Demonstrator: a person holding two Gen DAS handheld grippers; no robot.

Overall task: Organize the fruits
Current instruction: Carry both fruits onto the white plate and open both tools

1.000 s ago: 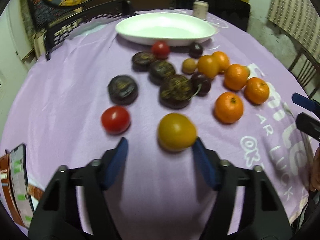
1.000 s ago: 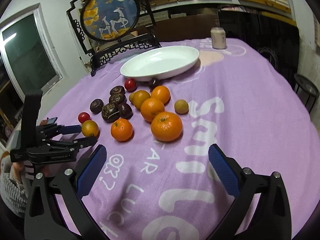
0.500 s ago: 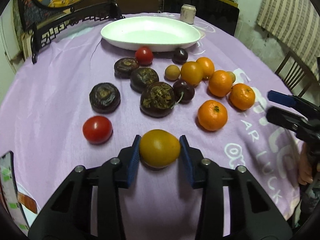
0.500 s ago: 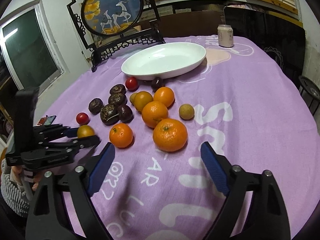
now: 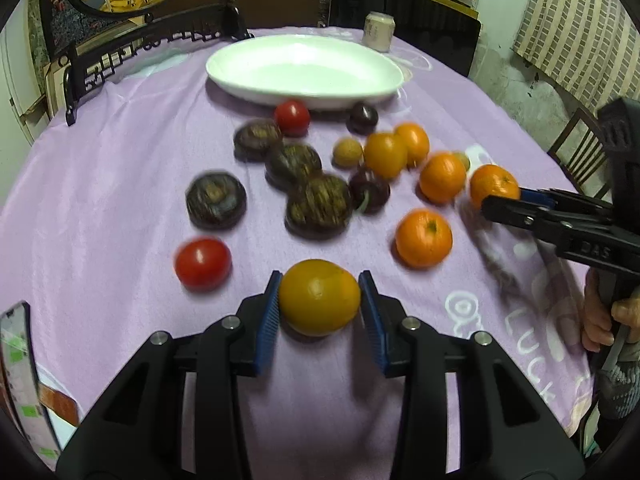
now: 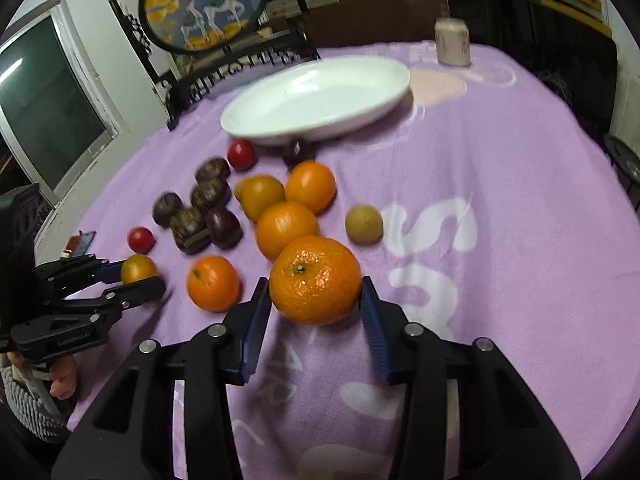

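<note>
My left gripper is shut on a yellow-orange tomato that rests on the purple cloth. The right wrist view shows the same tomato pinched at far left. My right gripper has its jaws closing on a large orange, and both blue pads touch its sides. More oranges, dark wrinkled fruits and red tomatoes lie scattered between the grippers and an empty white oval plate at the back.
A pale can stands behind the plate. A carved dark screen stand lines the table's far left edge. A phone lies at the near left edge. A small yellow-green fruit sits alone on the right. A chair stands beside the table.
The left jaws closed from wide apart onto the yellow-orange tomato. The right gripper moved forward to the large orange and its jaws narrowed around it.
</note>
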